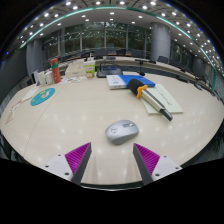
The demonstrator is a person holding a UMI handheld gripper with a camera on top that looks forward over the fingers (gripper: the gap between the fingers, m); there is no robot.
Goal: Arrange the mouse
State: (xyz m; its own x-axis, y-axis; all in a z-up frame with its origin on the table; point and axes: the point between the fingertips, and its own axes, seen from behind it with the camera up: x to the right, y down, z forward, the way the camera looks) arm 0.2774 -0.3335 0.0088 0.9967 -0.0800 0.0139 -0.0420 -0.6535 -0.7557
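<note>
A grey computer mouse (121,131) lies on the pale wooden table (70,120), just ahead of my fingers and slightly right of centre between them. My gripper (112,160) is open and empty, with the purple pad of the left finger (77,156) and the right finger (147,156) set wide apart. The mouse is beyond the fingertips, not between them.
A black-and-orange handled tool (152,99) lies on a white sheet beyond the mouse. A book (118,82) and bottles (90,70) stand further back. A teal disc (42,97) lies at the left. Chairs and windows are behind.
</note>
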